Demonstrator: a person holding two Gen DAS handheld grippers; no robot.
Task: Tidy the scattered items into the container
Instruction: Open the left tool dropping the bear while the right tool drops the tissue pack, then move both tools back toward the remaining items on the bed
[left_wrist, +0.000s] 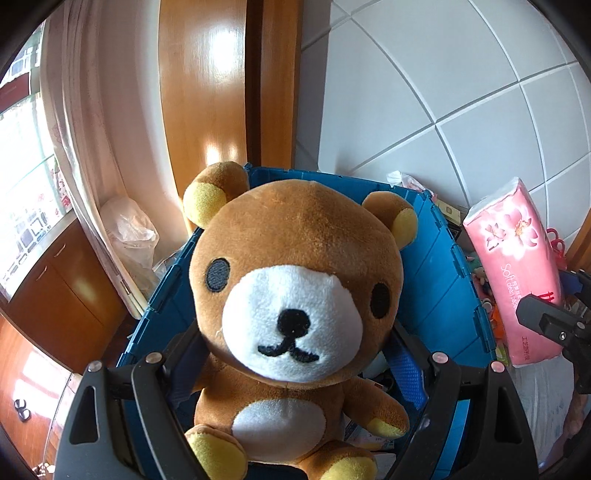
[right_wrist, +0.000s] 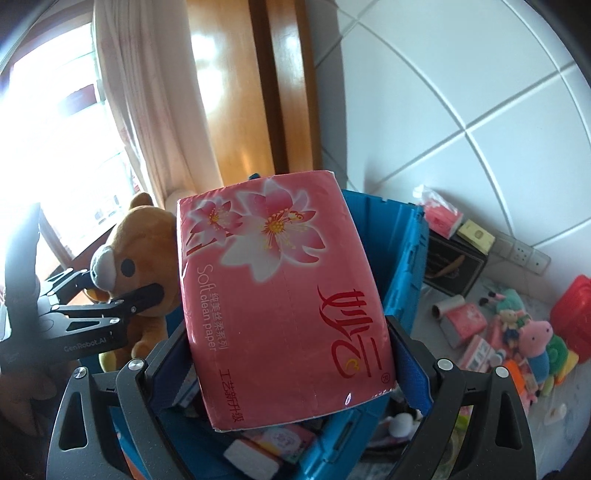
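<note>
The left gripper clamps a brown plush bear above the blue crate; the right gripper grips a pink tissue pack over the same crate.

brown plush bear and pink tissue pack above blue crate

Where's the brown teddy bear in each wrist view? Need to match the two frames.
Left wrist: teddy bear fills the centre, facing the camera, between the left hand-held gripper's fingers, above the blue crate.
Right wrist: teddy bear sits at the left edge, side-on, held in the left hand-held gripper.
Shared landmark: pink tissue pack, right edge in the left view, centre in the right view.
</note>
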